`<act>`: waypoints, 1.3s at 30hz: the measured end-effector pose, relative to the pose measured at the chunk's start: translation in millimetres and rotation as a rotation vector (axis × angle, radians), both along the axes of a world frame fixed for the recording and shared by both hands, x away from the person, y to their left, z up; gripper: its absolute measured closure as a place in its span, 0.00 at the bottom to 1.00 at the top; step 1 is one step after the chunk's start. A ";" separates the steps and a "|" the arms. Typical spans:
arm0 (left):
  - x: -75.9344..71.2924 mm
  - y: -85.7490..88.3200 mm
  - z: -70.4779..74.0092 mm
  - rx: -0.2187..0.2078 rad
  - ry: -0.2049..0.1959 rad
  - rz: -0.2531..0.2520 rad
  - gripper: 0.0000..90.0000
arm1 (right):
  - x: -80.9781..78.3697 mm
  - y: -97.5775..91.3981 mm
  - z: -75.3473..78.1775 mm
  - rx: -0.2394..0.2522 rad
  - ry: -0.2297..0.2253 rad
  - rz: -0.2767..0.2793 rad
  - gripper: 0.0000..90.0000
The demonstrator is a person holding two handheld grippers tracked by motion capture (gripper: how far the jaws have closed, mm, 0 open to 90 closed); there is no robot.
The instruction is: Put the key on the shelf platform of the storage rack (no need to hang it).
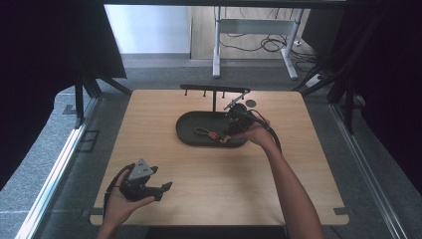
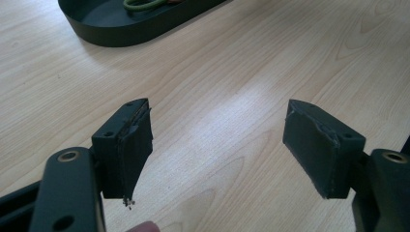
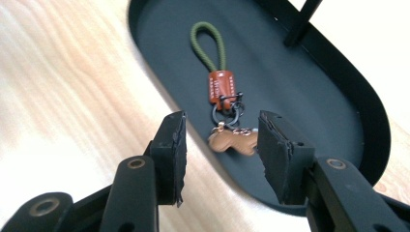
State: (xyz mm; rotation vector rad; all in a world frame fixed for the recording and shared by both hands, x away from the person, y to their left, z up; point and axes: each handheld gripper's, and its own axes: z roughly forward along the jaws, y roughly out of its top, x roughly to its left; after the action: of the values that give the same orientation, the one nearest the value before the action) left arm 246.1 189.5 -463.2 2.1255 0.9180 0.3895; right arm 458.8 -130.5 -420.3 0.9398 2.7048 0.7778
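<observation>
— Where is your right gripper [image 3: 220,145] sitting at this moment?

— You are holding it over the near end of the black oval tray [image 3: 338,63], tilted down toward the keychain [image 3: 223,104]. Its fingers [image 3: 171,154] are standing partly open, one on each side of the tan charm [image 3: 233,141], and they are not pressing on it. Nothing is gripped.

— And the keychain itself?

— It is lying flat on the tray floor: a green cord loop [image 3: 209,43] pointing away from you, an orange leather tab [image 3: 221,87] below it, dark rings, then the charm nearest your fingers. In the high view it is resting in the middle of the tray [image 1: 189,134], just left of your right gripper [image 1: 234,127].

— What about the left?

— You are resting your left gripper [image 1: 161,188] near the front left corner of the counter [image 1: 308,164], well apart from the tray. Its fingers [image 2: 128,150] are spread wide over bare wood, holding nothing.

— Anything else on the counter?

— A black T-shaped stand [image 1: 215,90] is rising from the tray's far side.
</observation>
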 end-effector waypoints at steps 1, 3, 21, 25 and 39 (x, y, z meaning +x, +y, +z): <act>0.1 -0.1 -0.1 0.003 0.000 -0.002 0.29 | -3.2 -2.0 1.3 0.009 0.000 0.004 0.60; 0.2 -0.7 -0.3 0.007 0.000 -0.004 0.29 | -10.2 -6.6 4.1 0.023 -0.009 0.015 0.60; 0.1 -5.0 -1.8 0.017 0.003 -0.011 0.29 | -73.1 -50.9 0.7 0.116 -0.024 0.088 0.59; -0.2 -4.4 -1.4 0.015 0.002 -0.009 0.29 | -87.0 -60.1 -6.6 0.135 -0.027 0.083 0.59; -0.1 -6.4 -2.7 0.019 0.007 -0.009 0.29 | -130.7 -98.9 -50.8 0.181 -0.025 0.031 0.58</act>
State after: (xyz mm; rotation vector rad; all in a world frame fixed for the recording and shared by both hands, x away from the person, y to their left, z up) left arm 246.0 183.1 -465.9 2.1492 0.9113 0.3877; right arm 328.0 -229.5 -471.2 0.9190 2.6686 1.0480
